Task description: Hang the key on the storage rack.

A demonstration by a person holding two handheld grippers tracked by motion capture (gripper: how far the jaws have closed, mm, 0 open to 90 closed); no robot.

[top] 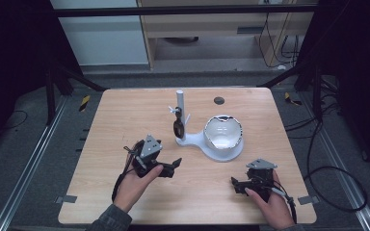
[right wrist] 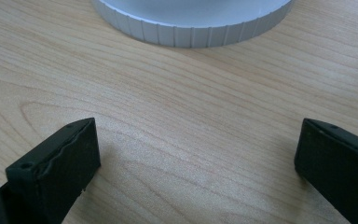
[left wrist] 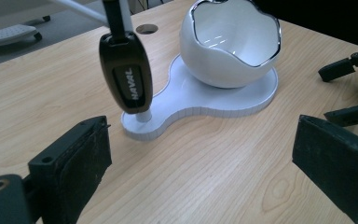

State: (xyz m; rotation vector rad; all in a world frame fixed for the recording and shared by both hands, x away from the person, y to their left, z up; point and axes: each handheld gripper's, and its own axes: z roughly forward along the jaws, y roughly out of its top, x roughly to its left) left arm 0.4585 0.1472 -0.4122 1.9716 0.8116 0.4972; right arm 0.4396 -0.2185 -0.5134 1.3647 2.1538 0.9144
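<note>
A white stand (top: 192, 140) sits mid-table with an upright post (top: 179, 103). From a peg on the post hangs a dark key fob (top: 178, 127), seen close as a glossy black fob (left wrist: 126, 77). On the stand's round end rests a white bowl (top: 223, 133) with a silvery jagged rim (left wrist: 235, 37). My left gripper (top: 172, 166) lies low on the table, front left of the stand, open and holding nothing. Resting front right is my right gripper (top: 237, 185), also open and bare; its view looks along the wood at the stand's ribbed edge (right wrist: 191, 32).
The wooden table (top: 125, 120) has a dark round grommet hole (top: 219, 100) near its far edge. Black frame bars and cables surround the table on the floor. A person's hands hold both grippers near the front edge.
</note>
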